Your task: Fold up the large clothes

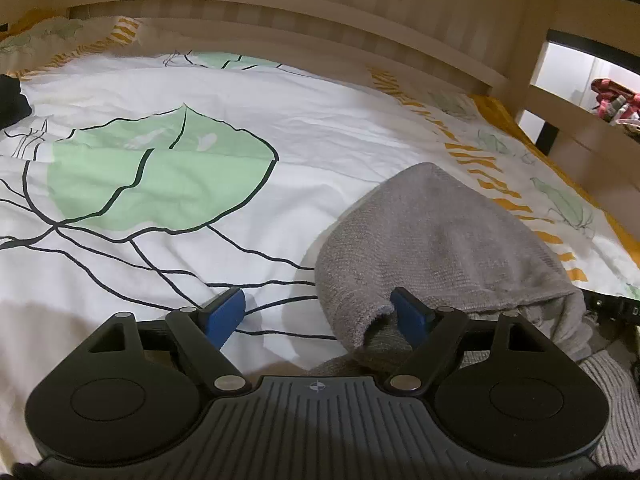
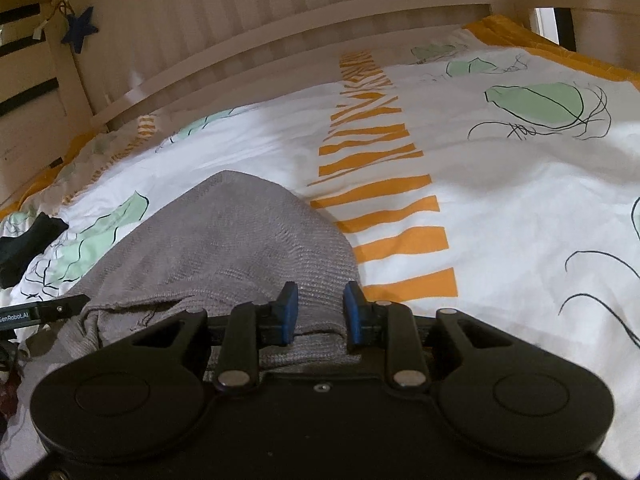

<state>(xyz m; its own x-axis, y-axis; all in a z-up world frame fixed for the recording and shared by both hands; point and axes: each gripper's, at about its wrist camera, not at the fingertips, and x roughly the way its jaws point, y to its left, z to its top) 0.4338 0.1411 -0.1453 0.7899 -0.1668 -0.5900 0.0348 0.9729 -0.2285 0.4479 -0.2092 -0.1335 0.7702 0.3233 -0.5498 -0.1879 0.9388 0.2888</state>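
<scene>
**Grippers at the near edge of a grey sweater on a bed**

Grippers fill the bottom of both wrist views, black with blue pads. Our left gripper (image 1: 320, 316) has its fingers spread wide. Its left pad hangs over bare bedding, touching nothing. Its right pad (image 1: 410, 316) sits at the rolled near edge of a grey knitted sweater (image 1: 436, 240), tucked against a fold; nothing lies between the two pads.

Our right gripper (image 2: 320, 312) has its fingers drawn partway together, with a band of the same grey sweater (image 2: 224, 240) lying between the blue pads. We cannot tell whether the pads actually pinch the cloth or only bracket it, since a gap shows between them.

The sweater lies in a rounded heap on the bed, its far end rising to a soft point, its near end bunched under and beside the grippers. In the right view, the tip of the other gripper shows at the far left edge.

Beneath it spreads a white bedspread (image 1: 280, 128) printed with large green leaves, thin black lines and a strip of orange stripes (image 2: 384, 208). A dark piece of cloth (image 2: 28, 244) lies well apart from the sweater, at the left. A pale wooden bed rail (image 1: 280, 4) runs behind the bedding, and a blue star (image 2: 80, 28) hangs at its left end in the right view.
</scene>
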